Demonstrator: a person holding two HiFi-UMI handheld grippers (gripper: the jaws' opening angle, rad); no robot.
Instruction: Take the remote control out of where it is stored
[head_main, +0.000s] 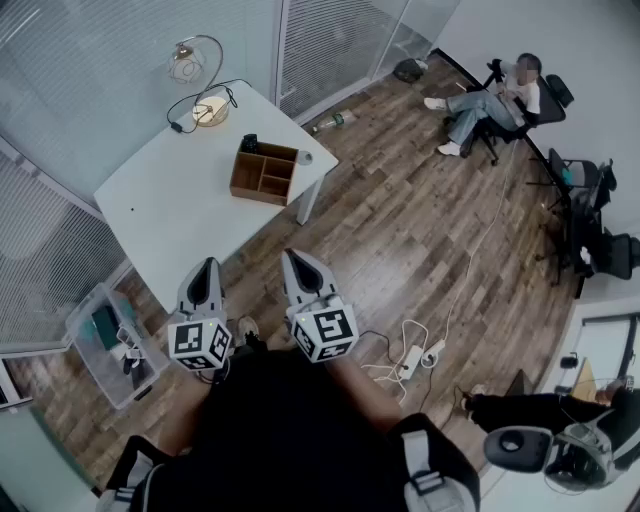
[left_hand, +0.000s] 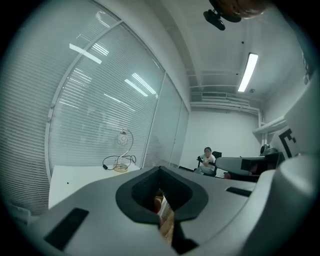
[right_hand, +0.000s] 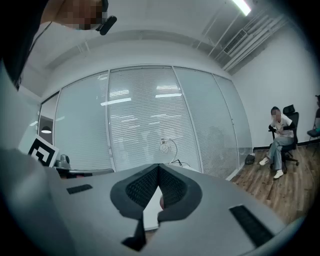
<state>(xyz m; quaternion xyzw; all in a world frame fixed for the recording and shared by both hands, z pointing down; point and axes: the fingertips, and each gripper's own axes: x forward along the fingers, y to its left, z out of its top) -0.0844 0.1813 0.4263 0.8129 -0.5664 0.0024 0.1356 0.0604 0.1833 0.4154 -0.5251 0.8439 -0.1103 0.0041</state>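
Note:
A wooden divided box (head_main: 264, 173) stands on the white table (head_main: 170, 210), near its far right corner. A small dark thing (head_main: 249, 143) sticks up at the box's far left corner; it is too small to tell whether it is the remote control. My left gripper (head_main: 209, 263) and right gripper (head_main: 292, 256) hang side by side over the floor at the table's near edge, well short of the box. Both point toward the table, each with its jaws together and nothing between them. The jaws also meet at the tip of the left gripper (left_hand: 160, 168) and of the right gripper (right_hand: 159, 166).
A desk lamp (head_main: 205, 100) with a black cord stands at the table's far corner. A clear plastic bin (head_main: 110, 342) sits on the floor at the left. A power strip and cables (head_main: 408, 357) lie at the right. A seated person (head_main: 490, 100) and office chairs are far right.

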